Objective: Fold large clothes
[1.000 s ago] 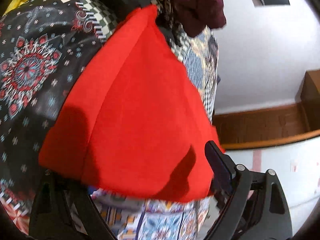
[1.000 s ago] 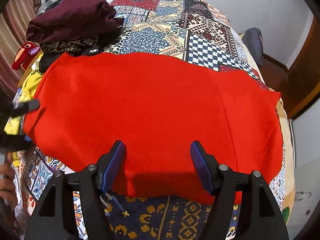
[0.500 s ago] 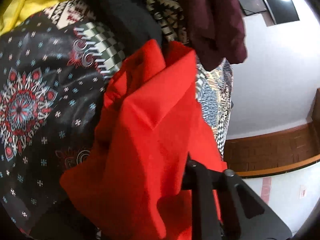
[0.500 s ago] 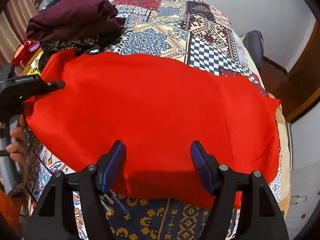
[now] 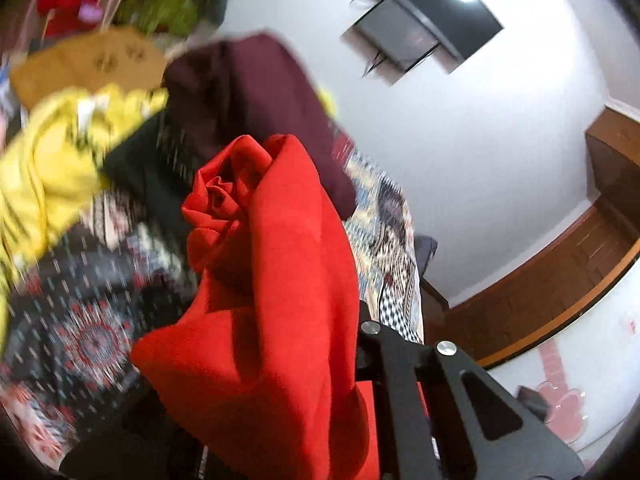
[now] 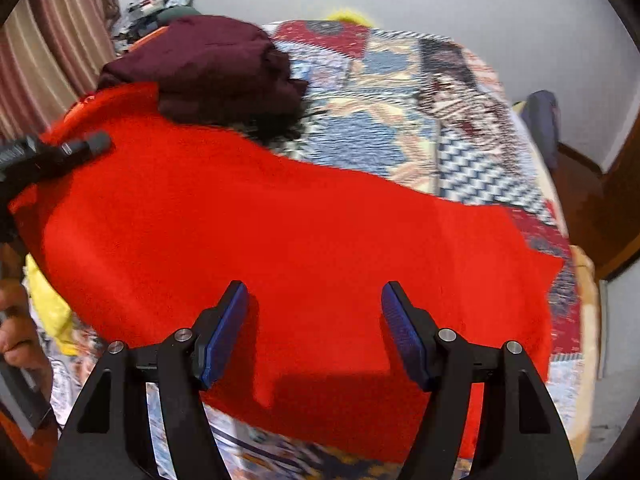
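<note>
A large red garment lies spread over the patterned bedspread. My right gripper is open and empty, hovering over the garment's near edge. My left gripper is shut on the red garment and lifts its bunched end; the cloth hides the fingertips. The left gripper also shows in the right wrist view at the garment's left end.
A folded maroon garment sits at the bed's back left, with a yellow garment and black cloth beside it. A curtain hangs at left. A wall-mounted TV and wooden furniture stand beyond the bed.
My left gripper has closed on the garment's left end and lifted it, bunching the cloth. The right gripper has stayed open over the near edge.
</note>
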`<state>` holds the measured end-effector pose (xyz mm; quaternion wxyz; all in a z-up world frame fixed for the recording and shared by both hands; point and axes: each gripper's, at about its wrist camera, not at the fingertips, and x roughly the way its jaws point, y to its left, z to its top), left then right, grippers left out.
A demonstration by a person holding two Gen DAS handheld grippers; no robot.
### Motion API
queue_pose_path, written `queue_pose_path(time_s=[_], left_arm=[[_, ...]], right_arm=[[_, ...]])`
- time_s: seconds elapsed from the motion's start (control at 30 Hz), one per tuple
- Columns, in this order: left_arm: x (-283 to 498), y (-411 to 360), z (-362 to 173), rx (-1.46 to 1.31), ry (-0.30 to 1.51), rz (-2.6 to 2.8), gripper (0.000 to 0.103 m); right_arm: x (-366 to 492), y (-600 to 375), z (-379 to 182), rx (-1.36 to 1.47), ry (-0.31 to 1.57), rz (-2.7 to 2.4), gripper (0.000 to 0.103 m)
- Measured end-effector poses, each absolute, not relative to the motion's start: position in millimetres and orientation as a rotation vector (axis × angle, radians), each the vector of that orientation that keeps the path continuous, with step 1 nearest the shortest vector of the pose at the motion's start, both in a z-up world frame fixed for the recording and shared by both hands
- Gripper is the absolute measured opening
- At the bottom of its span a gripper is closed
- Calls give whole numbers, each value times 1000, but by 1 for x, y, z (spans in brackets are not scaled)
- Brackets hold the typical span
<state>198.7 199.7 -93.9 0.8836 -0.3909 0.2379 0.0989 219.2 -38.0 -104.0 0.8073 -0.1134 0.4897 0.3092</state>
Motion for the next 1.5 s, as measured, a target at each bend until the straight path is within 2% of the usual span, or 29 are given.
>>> queue_pose_path(time_s=[0.13, 0.37, 0.6, 0.77, 0.97, 1.03, 1.13, 1.3, 1.4, 1.5], left_arm=[[194, 198, -72, -763, 469, 229, 9], [216, 182, -77, -761, 499, 234, 9], [240, 135, -64, -714, 504, 167, 9], [270, 96, -61, -697, 542, 90, 9], [313, 37, -82, -690, 664, -32, 9], [325, 17, -94, -677, 720, -63, 9], [339, -11, -116, -664, 812, -90, 9], [357, -46, -157, -601, 987, -129, 9], [353, -62, -169, -529, 1060, -158, 15], [344, -68, -171, -476, 1099, -243, 33]], right_arm=[[217, -12, -121, -194, 1111, 730, 66], [217, 6, -145, -185, 1200, 808, 66], [227, -55, -115, -124, 1138, 737, 66], [232, -115, -115, -201, 1074, 532, 66], [237, -159, -164, -157, 1231, 441, 66], [234, -167, -182, -62, 1281, 478, 66], [236, -179, -188, 60, 1294, 490, 68], [236, -180, -188, 68, 1290, 496, 68], [232, -182, -186, 68, 1285, 497, 68], [229, -188, -183, 90, 1297, 496, 68]])
